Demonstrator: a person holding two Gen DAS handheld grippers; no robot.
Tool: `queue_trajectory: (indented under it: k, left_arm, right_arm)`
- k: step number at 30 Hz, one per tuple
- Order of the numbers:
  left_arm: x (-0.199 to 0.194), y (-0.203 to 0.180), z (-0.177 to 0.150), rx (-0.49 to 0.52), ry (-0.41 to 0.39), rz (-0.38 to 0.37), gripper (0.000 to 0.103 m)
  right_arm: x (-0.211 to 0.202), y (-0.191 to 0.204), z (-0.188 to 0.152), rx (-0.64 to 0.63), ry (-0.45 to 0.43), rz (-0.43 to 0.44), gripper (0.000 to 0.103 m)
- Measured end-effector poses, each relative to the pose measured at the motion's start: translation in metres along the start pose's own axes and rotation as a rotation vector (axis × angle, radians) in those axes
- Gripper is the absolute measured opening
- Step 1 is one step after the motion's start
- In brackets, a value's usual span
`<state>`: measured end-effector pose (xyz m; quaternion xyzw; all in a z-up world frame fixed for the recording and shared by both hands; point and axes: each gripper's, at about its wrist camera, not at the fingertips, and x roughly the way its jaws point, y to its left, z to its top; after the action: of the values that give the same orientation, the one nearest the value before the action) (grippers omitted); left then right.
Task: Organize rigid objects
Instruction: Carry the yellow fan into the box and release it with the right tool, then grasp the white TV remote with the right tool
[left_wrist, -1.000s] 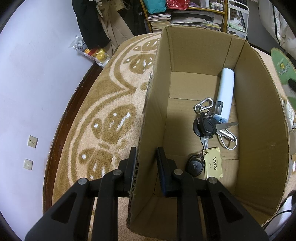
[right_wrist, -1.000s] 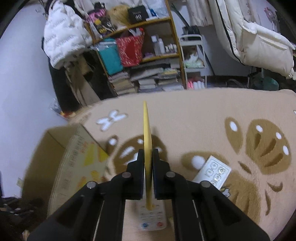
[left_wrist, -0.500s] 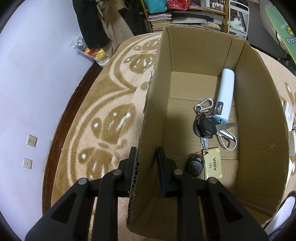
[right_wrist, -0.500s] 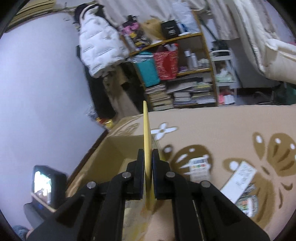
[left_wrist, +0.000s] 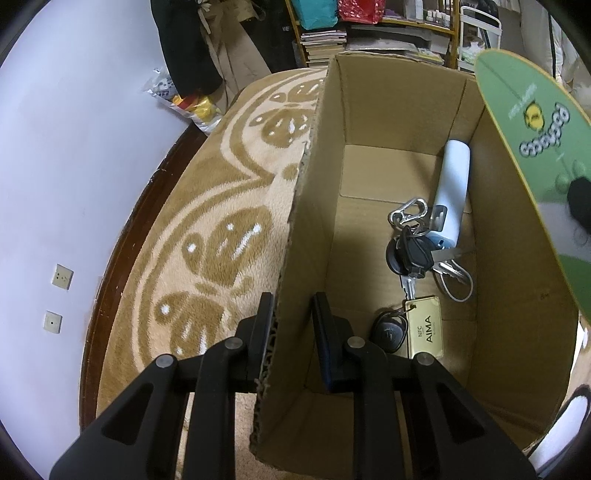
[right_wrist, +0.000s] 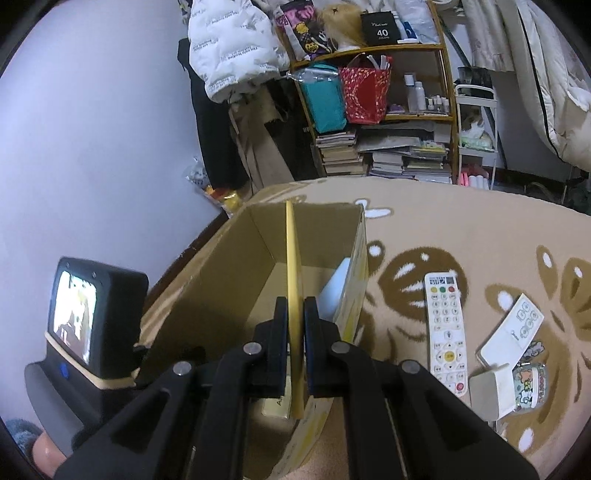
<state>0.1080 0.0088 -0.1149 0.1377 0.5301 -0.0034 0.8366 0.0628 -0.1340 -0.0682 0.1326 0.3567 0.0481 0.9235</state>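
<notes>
An open cardboard box (left_wrist: 388, 103) stands on the patterned rug. My left gripper (left_wrist: 291, 306) is shut on the box's left wall, one finger outside and one inside. On the box floor lie a bunch of keys (left_wrist: 410, 251) with a gold tag (left_wrist: 424, 328), a black fob (left_wrist: 388, 332) and a white cylinder (left_wrist: 452, 192). My right gripper (right_wrist: 295, 306) is shut on a flat green board (left_wrist: 528, 133) with a yellow edge (right_wrist: 291, 258). It holds the board edge-on above the open box (right_wrist: 229, 288).
A white remote (right_wrist: 445, 325), a white card (right_wrist: 513, 332), a small pale box (right_wrist: 487, 391) and a printed jar (right_wrist: 532, 384) lie on the rug right of the box. A cluttered shelf (right_wrist: 388, 110) and hanging coats stand behind. The wall runs along the left.
My right gripper has carried the board from over the rug to above the box; the board now enters the left wrist view at upper right. The left gripper has stayed on the box wall.
</notes>
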Motion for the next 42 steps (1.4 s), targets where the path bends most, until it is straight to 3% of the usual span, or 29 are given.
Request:
queue_trajectory:
  k: [14, 24, 29, 32, 36, 38, 42]
  left_arm:
    - [-0.002, 0.0, 0.001, 0.0, -0.005, -0.003, 0.021]
    - [-0.001, 0.002, 0.0, 0.0, -0.001, -0.001, 0.021]
    - [0.0, 0.002, -0.001, 0.005, -0.002, 0.002, 0.021]
    - [0.001, 0.002, 0.0, 0.003, 0.002, 0.0, 0.021]
    - [0.001, 0.003, 0.0, 0.001, 0.004, -0.001, 0.021]
    - [0.001, 0.003, 0.0, 0.002, 0.005, -0.001, 0.021]
    - [0.001, 0.001, 0.0, 0.012, 0.003, 0.007, 0.021]
  right_arm:
    - [0.012, 0.0, -0.012, -0.008, 0.072, 0.028, 0.009]
    - [-0.011, -0.013, 0.006, 0.018, -0.009, 0.003, 0.01]
    - [-0.016, -0.031, 0.016, 0.031, -0.042, -0.058, 0.015]
    - [-0.018, -0.05, 0.02, 0.067, -0.054, -0.099, 0.027]
    - [-0.019, -0.074, 0.022, 0.073, -0.089, -0.178, 0.054]
    - [-0.016, -0.085, 0.022, 0.073, -0.084, -0.206, 0.061]
    - [-0.004, -0.105, 0.02, 0.088, -0.058, -0.224, 0.087]
